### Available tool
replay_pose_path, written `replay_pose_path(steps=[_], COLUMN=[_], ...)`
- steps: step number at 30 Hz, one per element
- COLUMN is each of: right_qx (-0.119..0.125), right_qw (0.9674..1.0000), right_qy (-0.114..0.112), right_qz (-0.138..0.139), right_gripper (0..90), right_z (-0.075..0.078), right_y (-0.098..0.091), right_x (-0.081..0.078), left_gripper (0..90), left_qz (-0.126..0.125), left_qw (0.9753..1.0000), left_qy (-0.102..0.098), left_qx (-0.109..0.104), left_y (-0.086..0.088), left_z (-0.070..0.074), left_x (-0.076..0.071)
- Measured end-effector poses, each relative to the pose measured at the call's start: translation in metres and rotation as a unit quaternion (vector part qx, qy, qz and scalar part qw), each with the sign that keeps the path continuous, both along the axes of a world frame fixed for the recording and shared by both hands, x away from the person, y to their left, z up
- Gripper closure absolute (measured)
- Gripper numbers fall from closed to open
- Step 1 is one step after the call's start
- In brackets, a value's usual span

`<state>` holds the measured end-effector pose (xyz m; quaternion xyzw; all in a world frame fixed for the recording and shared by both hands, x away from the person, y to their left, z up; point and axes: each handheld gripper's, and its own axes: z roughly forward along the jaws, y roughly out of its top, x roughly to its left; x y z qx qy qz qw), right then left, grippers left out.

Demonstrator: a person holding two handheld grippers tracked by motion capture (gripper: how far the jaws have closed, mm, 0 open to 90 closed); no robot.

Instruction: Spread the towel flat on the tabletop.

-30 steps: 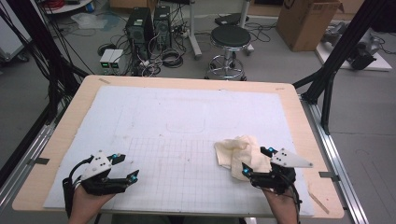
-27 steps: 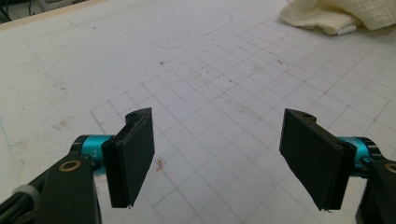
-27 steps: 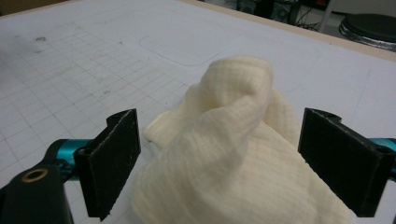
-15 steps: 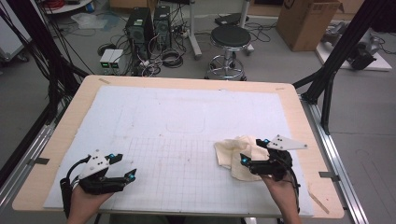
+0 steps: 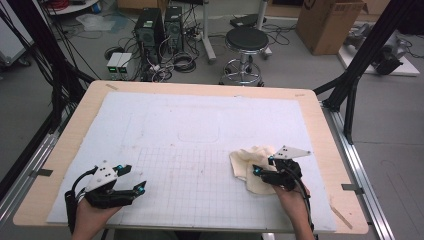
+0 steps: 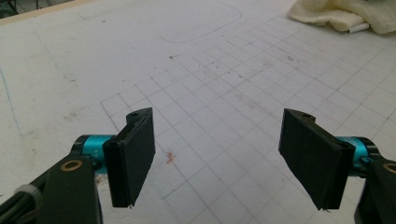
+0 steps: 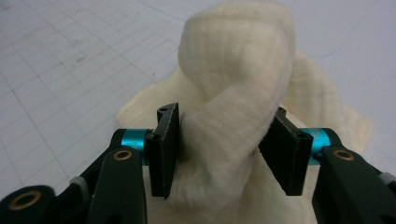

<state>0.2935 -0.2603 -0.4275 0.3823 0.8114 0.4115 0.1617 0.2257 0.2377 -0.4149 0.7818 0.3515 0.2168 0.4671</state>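
A crumpled cream cloth point(image 5: 246, 161) lies on the white gridded mat point(image 5: 200, 125) at the front right. My right gripper point(image 5: 261, 173) sits at the cloth's near right edge. In the right gripper view its jaws have just been closing, and both pads of the right gripper point(image 7: 224, 149) press on a raised fold of the cloth point(image 7: 238, 65). My left gripper point(image 5: 133, 180) rests at the front left of the mat, far from the cloth. In the left gripper view the left gripper point(image 6: 224, 154) stands wide open over bare grid, with the cloth point(image 6: 345, 11) at the top right.
The mat lies on a wooden table point(image 5: 75, 125) with a bare rim all round. Beyond the far edge stand a round stool point(image 5: 245, 40), computer cases point(image 5: 150, 25) with cables, and a cardboard box point(image 5: 325, 20). Black frame legs point(image 5: 350, 95) rise at both sides.
My right gripper has moved forward and down into the cloth, and its jaws have closed around a fold. The left gripper has stayed still and open.
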Motion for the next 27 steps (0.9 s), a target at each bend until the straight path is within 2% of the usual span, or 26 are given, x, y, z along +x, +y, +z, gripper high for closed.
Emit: replay_pose_path(steps=[4,7,8,10,13,18,22,23,24,25,27], right_qx=[-0.008,-0.010,-0.007,-0.007,0.000,0.009,0.019,0.021,0.016,0.016,0.018], right_qw=[0.9999,0.9998,0.9999,0.9998,0.9997,0.9997,0.9996,0.9996,0.9998,0.9998,0.9998], right_qy=[0.010,0.016,0.015,0.016,0.024,0.024,0.018,0.015,0.010,0.010,0.002], right_qz=[0.001,0.001,0.001,0.002,0.002,-0.005,-0.013,-0.011,-0.007,-0.007,0.009], right_gripper=[61.4,63.8,68.4,71.7,74.4,78.7,79.7,79.9,80.1,80.1,80.3], right_z=[-0.005,-0.006,-0.007,-0.007,-0.008,-0.006,0.005,0.010,0.020,0.020,0.036], right_y=[0.000,0.001,0.000,0.001,0.001,0.000,0.000,0.002,0.009,0.009,0.019], right_x=[0.001,0.001,0.002,0.002,0.003,0.003,0.001,0.001,0.000,0.000,0.000], left_gripper=[27.4,27.4,27.4,27.4,27.4,27.4,27.4,27.4,27.4,27.4,27.5], left_qz=[-0.001,-0.001,0.002,0.002,0.004,0.004,0.007,0.006,0.006,0.004,0.005], left_qw=[1.0000,1.0000,1.0000,1.0000,1.0000,1.0000,1.0000,1.0000,1.0000,1.0000,1.0000], left_qy=[-0.001,-0.001,-0.002,-0.002,-0.002,-0.003,-0.001,-0.001,-0.002,-0.002,-0.003], left_qx=[0.001,0.002,0.001,0.003,0.002,0.002,-0.005,-0.004,-0.003,-0.001,-0.004], left_y=[0.000,0.000,0.000,0.000,0.001,0.001,0.001,0.001,0.001,0.001,0.001], left_z=[0.000,0.000,0.000,0.000,0.000,-0.001,-0.001,-0.001,-0.001,-0.001,-0.001], left_x=[0.000,-0.001,-0.001,-0.001,-0.001,-0.001,-0.001,-0.001,0.000,0.000,-0.001])
